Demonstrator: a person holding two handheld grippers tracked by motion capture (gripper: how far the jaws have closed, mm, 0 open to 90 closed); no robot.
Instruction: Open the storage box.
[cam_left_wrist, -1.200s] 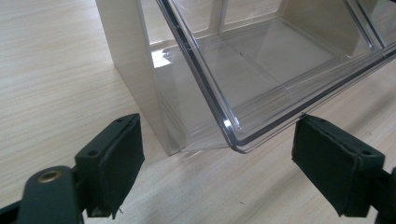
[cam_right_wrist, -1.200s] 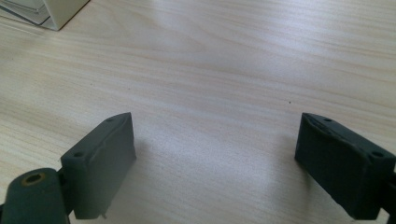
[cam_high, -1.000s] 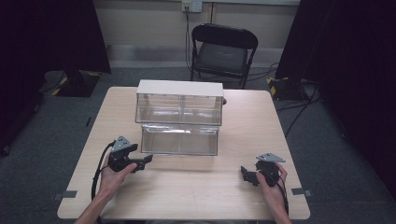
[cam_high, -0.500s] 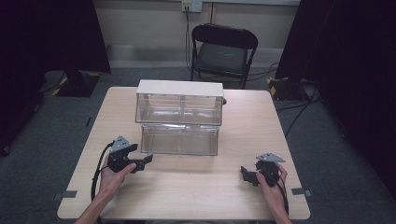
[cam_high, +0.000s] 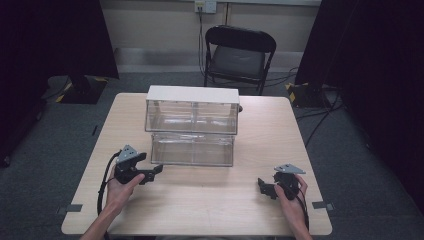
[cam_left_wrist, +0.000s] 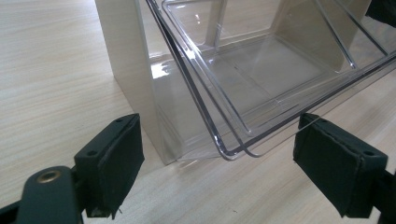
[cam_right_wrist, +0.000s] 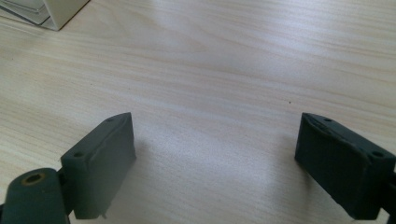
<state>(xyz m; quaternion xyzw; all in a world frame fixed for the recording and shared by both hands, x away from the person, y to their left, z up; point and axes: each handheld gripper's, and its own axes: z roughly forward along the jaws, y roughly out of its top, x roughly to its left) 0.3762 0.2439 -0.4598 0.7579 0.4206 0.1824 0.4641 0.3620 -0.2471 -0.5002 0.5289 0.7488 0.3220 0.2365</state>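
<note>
The clear drawer (cam_high: 192, 149) stands pulled out from the organiser (cam_high: 192, 110) mid-surface (cam_high: 210, 200); the left gripper (cam_left_wrist: 217, 163), fingers apart, faces its front corner, probably ready to push it; the right gripper (cam_right_wrist: 215, 163), fingers apart, rests well clear.

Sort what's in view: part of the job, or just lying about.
In the job:
clear drawer, pulled out of the drawer unit
left gripper, open at the drawer's corner
right gripper, open above the table

Lying about:
folding chair
floor cables
</note>
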